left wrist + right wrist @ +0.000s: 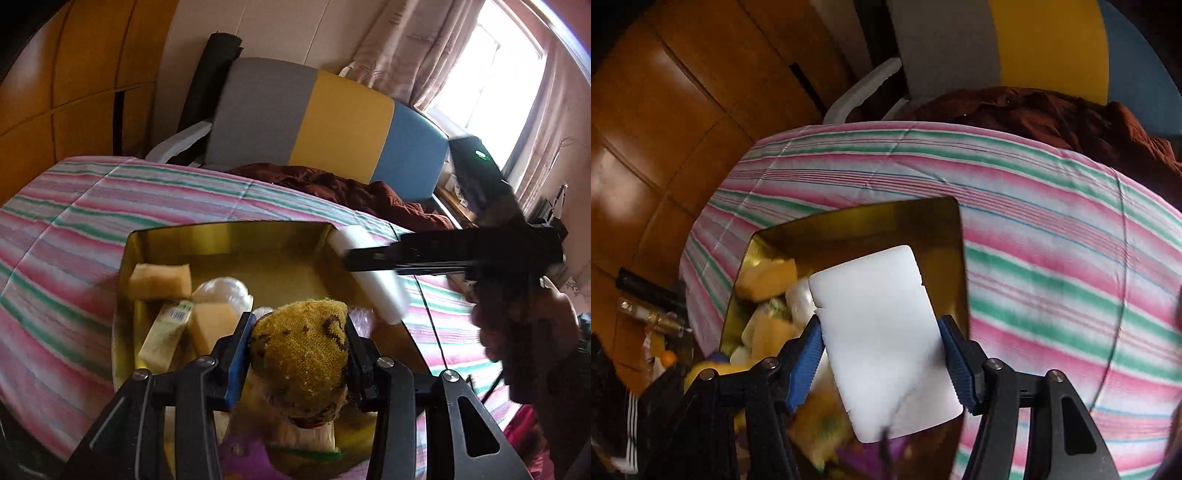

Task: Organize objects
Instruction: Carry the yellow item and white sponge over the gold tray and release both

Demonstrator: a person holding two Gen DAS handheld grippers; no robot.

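Note:
A gold metal tin (pixel 229 230) lies open on a striped bed cover. It holds yellow sponges (pixel 160 281), a white puff (pixel 221 290) and a labelled packet (pixel 166 334). My left gripper (pixel 297 341) is shut on a yellow knitted scrubber (pixel 301 354) above the tin's near end. My right gripper (pixel 881 339) is shut on a white foam block (pixel 882 332) held over the tin (pixel 849 221). In the left wrist view the right gripper (pixel 349 254) holds the block (pixel 384 288) at the tin's right rim.
The striped cover (pixel 66 236) spreads around the tin. A brown garment (pixel 354 192) lies at the bed's far end before a grey, yellow and blue headboard (pixel 332 114). Wooden wardrobe doors (pixel 665 110) stand to the left. A hand (pixel 524 325) holds the right gripper.

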